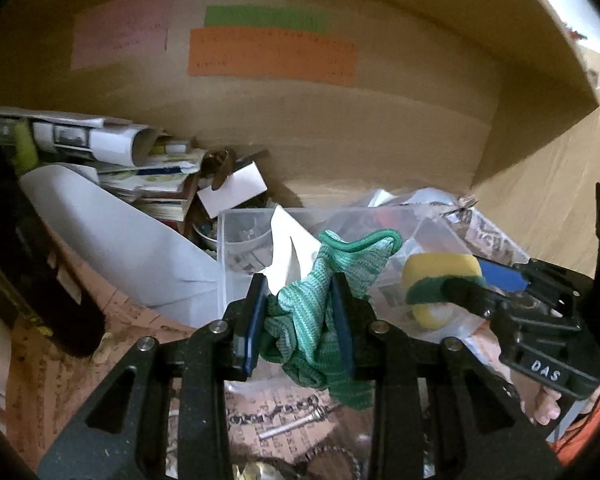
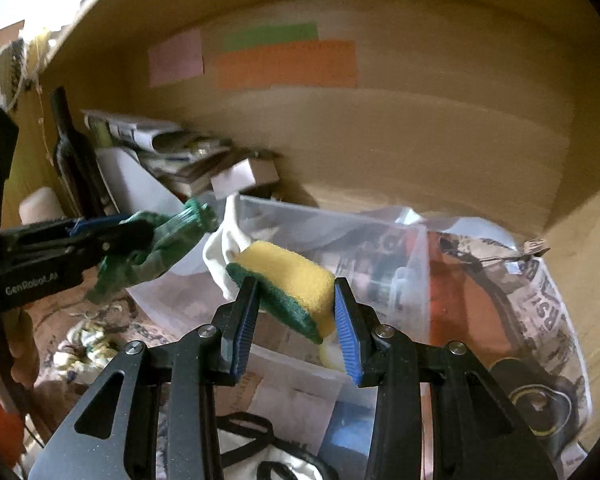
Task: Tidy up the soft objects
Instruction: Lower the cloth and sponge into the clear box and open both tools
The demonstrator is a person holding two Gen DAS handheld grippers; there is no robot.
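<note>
Two soft things aloft over a cluttered box: cloth in my left claw, sponge in my right.

My left claw point(image 1: 300, 316) pinches a bunched green cloth point(image 1: 320, 304), which hangs limp over a clear plastic tub point(image 1: 236, 236); my right claw point(image 2: 296, 320) is pressed on a yellow sponge point(image 2: 288, 276) with a green scouring face, held across its width just above the same tub. Both look light. I judge the cloth floppy and likely to trail or snag, so it is best gripped at the gathered middle. The sponge should give under pressure and spring back, and is best held on its flat sides. A white rag point(image 2: 224, 240) lies draped over the tub's rim between them.
</note>
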